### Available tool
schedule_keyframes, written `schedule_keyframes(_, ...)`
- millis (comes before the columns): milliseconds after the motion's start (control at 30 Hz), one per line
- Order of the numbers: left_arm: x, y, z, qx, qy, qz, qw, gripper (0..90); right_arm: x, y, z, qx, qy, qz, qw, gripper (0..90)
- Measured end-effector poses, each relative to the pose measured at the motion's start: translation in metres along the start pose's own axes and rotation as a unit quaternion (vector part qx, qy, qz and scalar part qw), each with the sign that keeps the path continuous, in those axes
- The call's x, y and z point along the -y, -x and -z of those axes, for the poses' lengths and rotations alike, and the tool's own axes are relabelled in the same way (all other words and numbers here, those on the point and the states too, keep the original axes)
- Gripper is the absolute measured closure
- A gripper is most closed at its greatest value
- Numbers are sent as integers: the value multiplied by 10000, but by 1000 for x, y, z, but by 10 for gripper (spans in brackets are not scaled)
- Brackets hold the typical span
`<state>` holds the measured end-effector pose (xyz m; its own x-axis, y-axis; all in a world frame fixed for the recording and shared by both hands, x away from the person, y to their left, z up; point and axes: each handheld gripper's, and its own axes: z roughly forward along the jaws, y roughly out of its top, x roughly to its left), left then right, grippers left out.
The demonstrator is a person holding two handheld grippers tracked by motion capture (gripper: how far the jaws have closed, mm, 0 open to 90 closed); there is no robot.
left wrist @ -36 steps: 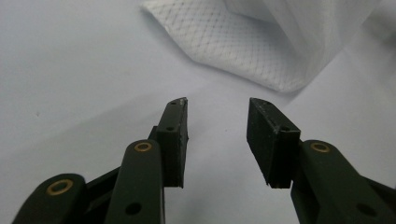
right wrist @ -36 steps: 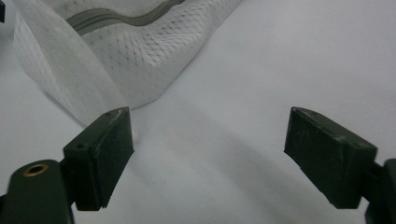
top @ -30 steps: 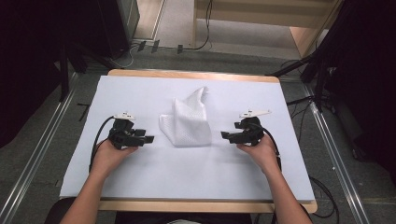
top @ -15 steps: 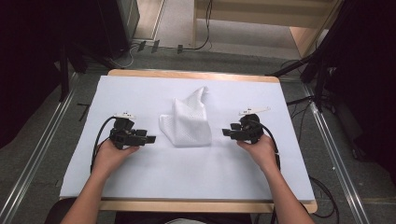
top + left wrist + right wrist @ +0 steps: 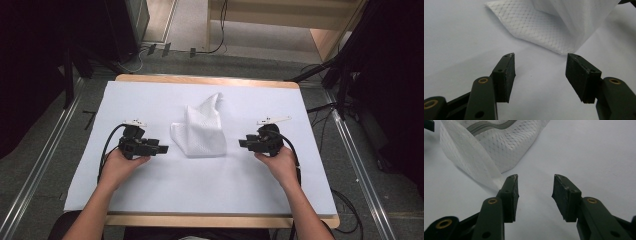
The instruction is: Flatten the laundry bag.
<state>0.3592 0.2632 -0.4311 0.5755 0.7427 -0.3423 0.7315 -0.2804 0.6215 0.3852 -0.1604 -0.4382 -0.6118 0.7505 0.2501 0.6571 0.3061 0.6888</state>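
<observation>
A white mesh-patterned cloth [image 5: 202, 129] lies loosely folded in the middle of the white table cover [image 5: 150, 100]. It shows close up as the cloth [image 5: 554, 27] in the left gripper view and the cloth [image 5: 489, 147] in the right gripper view. My left gripper [image 5: 162, 149] rests just left of the cloth's near left corner, open, with nothing between its jaws [image 5: 539, 75]. My right gripper [image 5: 242, 143] sits just right of the cloth's near right corner. Its jaws have just been closing but still stand apart with only bare table between them [image 5: 535, 195].
The table's wooden edge [image 5: 210, 80] runs along the far side, with floor, cables [image 5: 220, 47] and dark equipment beyond. Metal rails [image 5: 45, 165] flank the table left and right. Bare cover stretches in front of the cloth toward the person's forearms.
The right gripper's jaws have narrowed, and the hand has shifted slightly. The left gripper and the cloth have not moved.
</observation>
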Motion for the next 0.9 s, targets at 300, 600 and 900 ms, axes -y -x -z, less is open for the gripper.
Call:
schedule_keyframes(300,1,-4,1,22,-17,95,10000,411,1,1,-2,-118,-42,97,9999,528)
schedule_keyframes(600,1,-2,2,-11,-50,69,10000,412,-6,-7,12,-188,123,72,9997,565)
schedule_keyframes(900,1,0,3,-47,-71,36,10000,417,-43,-13,14,-386,162,143,9990,531)
